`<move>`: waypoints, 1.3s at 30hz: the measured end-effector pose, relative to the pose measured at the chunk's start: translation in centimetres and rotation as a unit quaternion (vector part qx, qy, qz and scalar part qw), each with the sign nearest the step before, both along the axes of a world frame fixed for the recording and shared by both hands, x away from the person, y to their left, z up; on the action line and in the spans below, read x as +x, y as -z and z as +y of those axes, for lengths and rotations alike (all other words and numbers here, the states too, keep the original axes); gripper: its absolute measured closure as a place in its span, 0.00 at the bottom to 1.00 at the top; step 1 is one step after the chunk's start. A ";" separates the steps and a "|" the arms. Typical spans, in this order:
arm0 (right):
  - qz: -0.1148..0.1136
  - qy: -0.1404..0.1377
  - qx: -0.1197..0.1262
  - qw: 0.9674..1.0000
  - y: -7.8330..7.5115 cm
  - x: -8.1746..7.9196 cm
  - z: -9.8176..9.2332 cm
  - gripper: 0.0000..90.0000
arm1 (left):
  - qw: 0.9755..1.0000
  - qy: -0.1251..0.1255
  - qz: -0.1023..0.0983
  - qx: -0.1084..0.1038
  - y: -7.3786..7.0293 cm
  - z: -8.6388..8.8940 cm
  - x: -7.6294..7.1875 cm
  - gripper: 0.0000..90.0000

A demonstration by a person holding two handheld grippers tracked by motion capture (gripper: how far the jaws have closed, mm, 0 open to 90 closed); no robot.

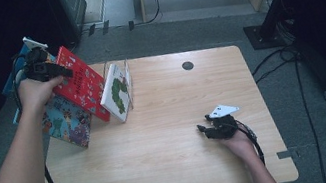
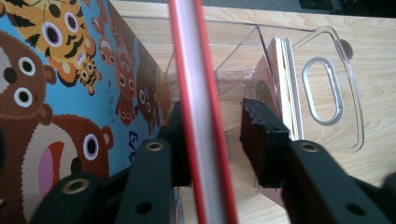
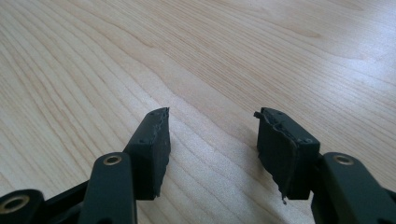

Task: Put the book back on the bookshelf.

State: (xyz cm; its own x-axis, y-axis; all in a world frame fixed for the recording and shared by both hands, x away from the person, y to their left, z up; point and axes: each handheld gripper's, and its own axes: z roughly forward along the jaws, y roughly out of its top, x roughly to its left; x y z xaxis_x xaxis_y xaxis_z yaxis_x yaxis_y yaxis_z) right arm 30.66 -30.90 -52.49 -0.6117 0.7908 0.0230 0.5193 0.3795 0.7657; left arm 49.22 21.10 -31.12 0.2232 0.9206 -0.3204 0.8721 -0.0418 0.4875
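A red picture book (image 1: 81, 85) leans upright at the table's left edge, and its edge (image 2: 198, 116) stands between the jaws of my left gripper (image 1: 65, 72). In the left gripper view my left gripper (image 2: 215, 120) is open: the left pad lies against the book and the right pad stands clear of it. A blue animal book (image 2: 60, 93) leans behind the red one. My right gripper (image 1: 202, 129) rests on the table at the front right. Its jaws (image 3: 212, 126) are open over bare wood with nothing between them.
A clear plastic book rack (image 2: 327, 93) stands just right of the red book and holds a white book with a green caterpillar (image 1: 118, 92). The blue book (image 1: 67, 121) overhangs the wooden table (image 1: 169, 136) at the left. Cables and a black stand lie on the floor to the right.
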 end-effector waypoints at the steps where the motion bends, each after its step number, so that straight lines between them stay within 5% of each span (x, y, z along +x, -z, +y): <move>1: 0.000 0.000 0.000 1.000 0.0 0.0 0.0 0.49 | 1.000 -0.001 0.000 -0.005 -0.2 0.0 0.0 0.60; 16: 0.001 -0.003 0.001 1.000 0.0 0.0 0.0 0.48 | 0.999 -0.006 -0.015 -0.036 -3.3 2.2 -2.0 0.50; 20: 0.001 -0.005 0.001 1.000 0.0 0.0 0.0 0.47 | 0.998 -0.004 -0.043 -0.037 -4.2 3.0 -3.6 0.50; 27: 0.001 -0.007 0.001 1.000 0.0 0.0 0.0 0.45 | 0.997 0.021 -0.052 -0.045 -4.2 2.5 -5.4 0.49; 39: 0.004 -0.012 0.000 1.000 0.0 -0.1 0.1 0.41 | 0.995 0.062 -0.053 -0.051 -2.0 -0.2 -8.5 0.46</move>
State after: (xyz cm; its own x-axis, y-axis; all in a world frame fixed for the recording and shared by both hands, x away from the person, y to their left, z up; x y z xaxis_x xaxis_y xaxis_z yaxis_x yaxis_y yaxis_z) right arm 30.61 -30.84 -52.51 -0.6300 0.7761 0.0274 0.5161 0.3921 0.7615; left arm 40.72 20.91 -29.12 0.3698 0.8482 -0.3793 0.8072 -0.0911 0.5832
